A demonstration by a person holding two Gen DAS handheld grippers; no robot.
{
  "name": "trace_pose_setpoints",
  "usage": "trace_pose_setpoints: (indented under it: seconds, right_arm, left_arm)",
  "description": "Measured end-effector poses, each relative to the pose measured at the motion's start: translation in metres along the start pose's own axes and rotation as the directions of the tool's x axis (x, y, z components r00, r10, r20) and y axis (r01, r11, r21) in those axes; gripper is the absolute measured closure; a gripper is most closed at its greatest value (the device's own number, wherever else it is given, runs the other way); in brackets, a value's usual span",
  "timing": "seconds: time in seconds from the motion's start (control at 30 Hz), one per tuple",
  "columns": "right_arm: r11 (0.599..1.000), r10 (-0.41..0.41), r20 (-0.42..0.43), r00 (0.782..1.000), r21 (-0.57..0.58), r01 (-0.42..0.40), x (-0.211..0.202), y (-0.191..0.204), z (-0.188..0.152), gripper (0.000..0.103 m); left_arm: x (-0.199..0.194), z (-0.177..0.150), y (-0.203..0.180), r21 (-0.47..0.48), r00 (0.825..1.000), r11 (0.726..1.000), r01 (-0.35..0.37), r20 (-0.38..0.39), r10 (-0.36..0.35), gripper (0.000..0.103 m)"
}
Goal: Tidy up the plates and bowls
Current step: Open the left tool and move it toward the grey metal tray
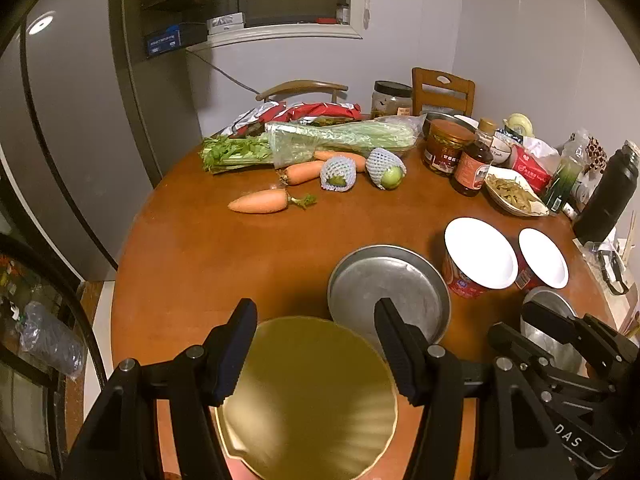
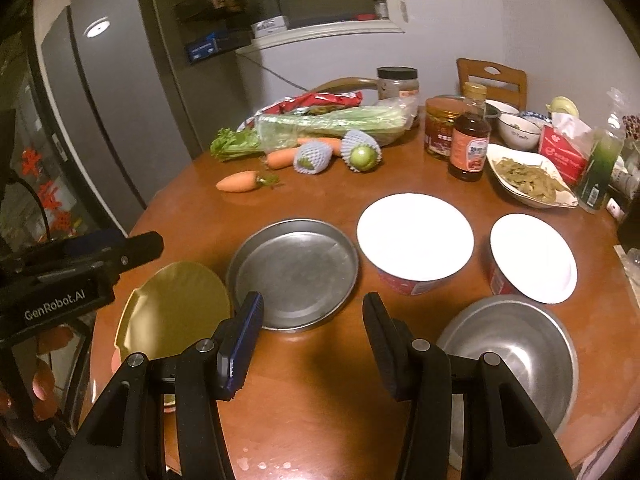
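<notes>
right wrist: left hand-held gripper [image 2: 136,246], apparently "genrobot.ai"

The gold plate [image 1: 308,396] runs off the bottom of the left wrist view, and black fingers [image 1: 234,352] cover its sides. The steel bowl [image 1: 550,330] at the table's [image 1: 200,248] near right edge hides behind the right gripper [image 1: 560,334] — only part shows. Jar labels at the far edge are too small to read.
</notes>
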State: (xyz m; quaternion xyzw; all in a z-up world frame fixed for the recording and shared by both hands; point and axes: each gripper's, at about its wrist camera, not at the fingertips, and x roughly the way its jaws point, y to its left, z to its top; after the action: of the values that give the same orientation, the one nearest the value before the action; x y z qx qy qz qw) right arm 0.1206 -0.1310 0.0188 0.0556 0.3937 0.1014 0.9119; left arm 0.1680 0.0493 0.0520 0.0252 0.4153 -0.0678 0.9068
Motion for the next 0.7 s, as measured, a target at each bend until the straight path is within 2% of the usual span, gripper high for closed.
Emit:
trace_pose_setpoints:
  seconds: [0.23,0.43,0.53,0.7]
  right_arm:
    - [1.000,-0.009,0.005,1.000,0.030,0.009,0.003,-0.005,0.009,0.050]
    - [0.997,-0.017,-0.016,1.000,0.073,0.018,0.015,-0.011,0.012,0.050]
    - [0.995,-0.028,-0.038,0.999,0.095,0.032,0.025,-0.016,0.012,0.050]
    - [0.993,-0.034,-0.072,0.997,0.106,0.041,0.040,-0.019,0.008,0.050]
  left_arm:
    - [0.014,0.017,-0.007,0.034,1.000,0.999,0.009,-0.016,-0.009,0.042]
    - [0.040,0.030,-0.008,0.053,0.998,0.998,0.018,-0.063,-0.014,0.042]
    - [0.057,0.034,-0.007,0.041,0.994,0.998,0.053,-0.100,-0.049,0.042]
    - [0.079,0.034,-0.007,0.043,0.990,0.998,0.045,-0.136,-0.039,0.042]
